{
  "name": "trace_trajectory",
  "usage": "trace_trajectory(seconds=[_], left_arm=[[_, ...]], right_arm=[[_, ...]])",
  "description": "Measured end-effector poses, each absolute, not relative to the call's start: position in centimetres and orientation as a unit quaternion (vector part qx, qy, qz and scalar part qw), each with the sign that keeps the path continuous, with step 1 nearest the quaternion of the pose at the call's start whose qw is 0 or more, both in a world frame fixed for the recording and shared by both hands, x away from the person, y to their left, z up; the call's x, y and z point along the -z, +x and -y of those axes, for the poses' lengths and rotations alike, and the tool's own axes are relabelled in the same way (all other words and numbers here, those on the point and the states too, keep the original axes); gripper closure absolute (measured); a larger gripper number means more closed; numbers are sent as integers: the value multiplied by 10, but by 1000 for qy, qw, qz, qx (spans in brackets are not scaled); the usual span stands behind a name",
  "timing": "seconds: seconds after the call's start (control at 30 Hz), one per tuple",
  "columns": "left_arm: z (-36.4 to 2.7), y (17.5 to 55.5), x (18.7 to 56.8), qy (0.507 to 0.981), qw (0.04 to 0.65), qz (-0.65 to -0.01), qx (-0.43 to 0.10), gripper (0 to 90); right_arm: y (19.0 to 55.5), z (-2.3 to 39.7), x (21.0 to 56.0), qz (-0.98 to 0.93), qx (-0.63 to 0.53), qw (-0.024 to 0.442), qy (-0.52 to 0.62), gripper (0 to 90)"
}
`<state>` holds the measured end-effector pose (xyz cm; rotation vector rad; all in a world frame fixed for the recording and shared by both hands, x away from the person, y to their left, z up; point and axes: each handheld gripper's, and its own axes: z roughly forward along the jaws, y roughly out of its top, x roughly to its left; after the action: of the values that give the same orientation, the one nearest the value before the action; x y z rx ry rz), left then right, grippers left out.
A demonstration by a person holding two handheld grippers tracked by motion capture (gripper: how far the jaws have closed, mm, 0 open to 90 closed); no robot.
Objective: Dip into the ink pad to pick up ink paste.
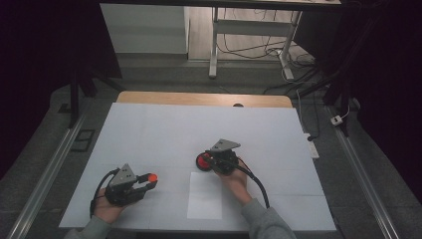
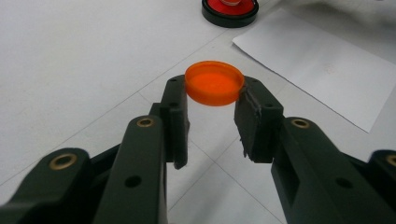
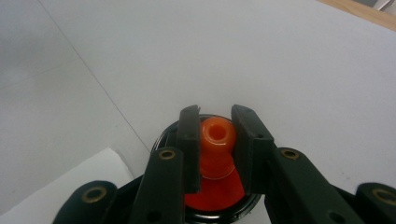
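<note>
Orange plastic sits between both pairs of jaws. The left gripper (image 2: pixel 212 100) is clenched on a small orange cap (image 2: pixel 214 82), its pads pinching the rim at nine and three o'clock in its own view; the cap lies flat, open side up, clear of the table (image 1: pixel 149 129); in the high view it shows at the tip of that gripper (image 1: pixel 149 180), at about eight o'clock on the tabletop. The right gripper (image 3: pixel 215 140) is clenched on the orange neck (image 3: pixel 217 140) of a bottle (image 3: pixel 219 193), a red body ringed by a black rim below the neck; the neck is open at the top and stands between the pads; in the high view the bottle (image 1: pixel 203 161) rests on the table just left of that gripper (image 1: pixel 215 160), near the middle. A white sheet of paper (image 1: pixel 205 195) lies at six o'clock of the bottle, flat and apart from it.

By the look of it, the cap is light, thin and stiff, with a smooth rim that could slip or twist out if the pinch drifts off its widest line; hold it across the full width, level. The neck looks rigid and narrow, a fair handle; a grip low on it, near the shoulder, should keep the bottle from tipping; whether it holds liquid I cannot tell, so keep it upright.
</note>
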<state>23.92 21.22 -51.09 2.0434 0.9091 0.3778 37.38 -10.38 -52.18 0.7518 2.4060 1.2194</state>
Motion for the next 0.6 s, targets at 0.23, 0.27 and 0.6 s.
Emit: trace_trajectory(seconds=[0.23, 0.27, 0.6], left_arm=[[-212, 239, 510, 816, 425, -363, -151, 653], [-212, 239, 511, 816, 424, -362, -152, 653], [-212, 239, 511, 817, 423, -362, -151, 653]], right_arm=[[374, 105, 523, -844, -434, 168, 267, 729], [374, 106, 524, -842, -437, 167, 268, 729], [374, 106, 523, -842, -436, 169, 268, 728]])
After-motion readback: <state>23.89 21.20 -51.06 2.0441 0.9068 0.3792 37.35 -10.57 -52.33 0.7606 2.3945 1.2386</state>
